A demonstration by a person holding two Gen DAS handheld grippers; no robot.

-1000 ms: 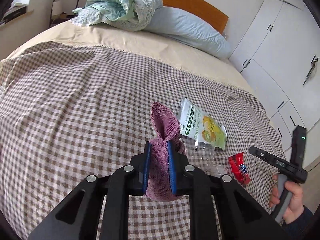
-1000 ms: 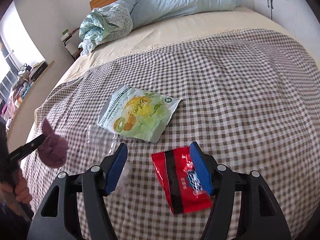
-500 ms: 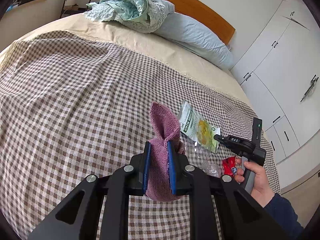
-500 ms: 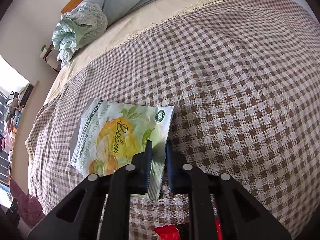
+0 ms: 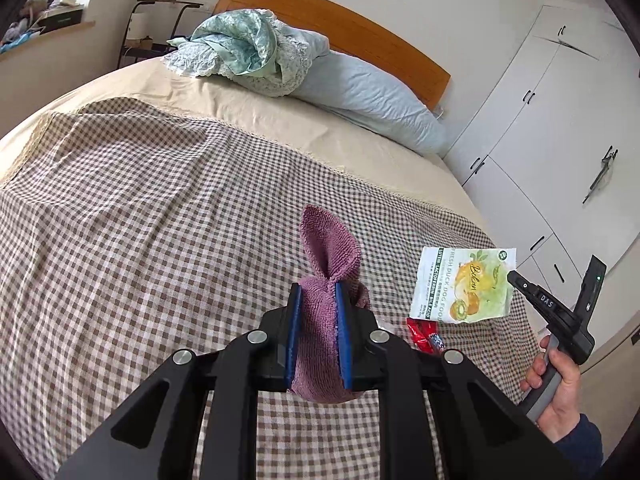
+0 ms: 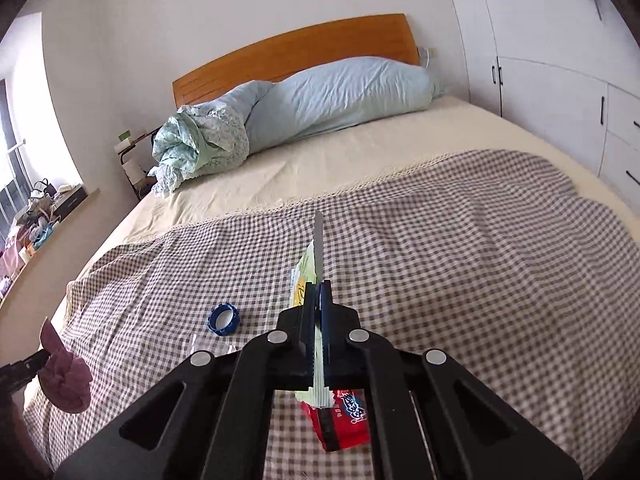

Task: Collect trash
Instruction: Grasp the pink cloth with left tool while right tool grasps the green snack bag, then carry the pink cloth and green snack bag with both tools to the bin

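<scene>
My left gripper (image 5: 319, 292) is shut on a purple cloth (image 5: 329, 256) and holds it above the checked bedspread (image 5: 140, 240). My right gripper (image 6: 318, 288) is shut on a green and white dog-food packet (image 5: 464, 286), lifted off the bed and seen edge-on in the right wrist view (image 6: 316, 256). A red snack wrapper (image 6: 344, 416) lies on the bedspread under the right gripper; it also shows in the left wrist view (image 5: 424, 332). A blue ring (image 6: 222, 319) and a piece of clear plastic (image 6: 208, 346) lie to the left of it.
Light blue pillows (image 5: 360, 96) and a bundled green blanket (image 5: 244, 52) lie by the wooden headboard (image 6: 296, 56). White wardrobes (image 5: 552, 128) stand along the right side of the bed. A side table (image 5: 156, 20) and a cluttered sill (image 6: 36, 208) are at the far left.
My right gripper moved off the red wrapper, shut on the green packet's edge and lifted it off the bed. My left gripper kept hold of the cloth.
</scene>
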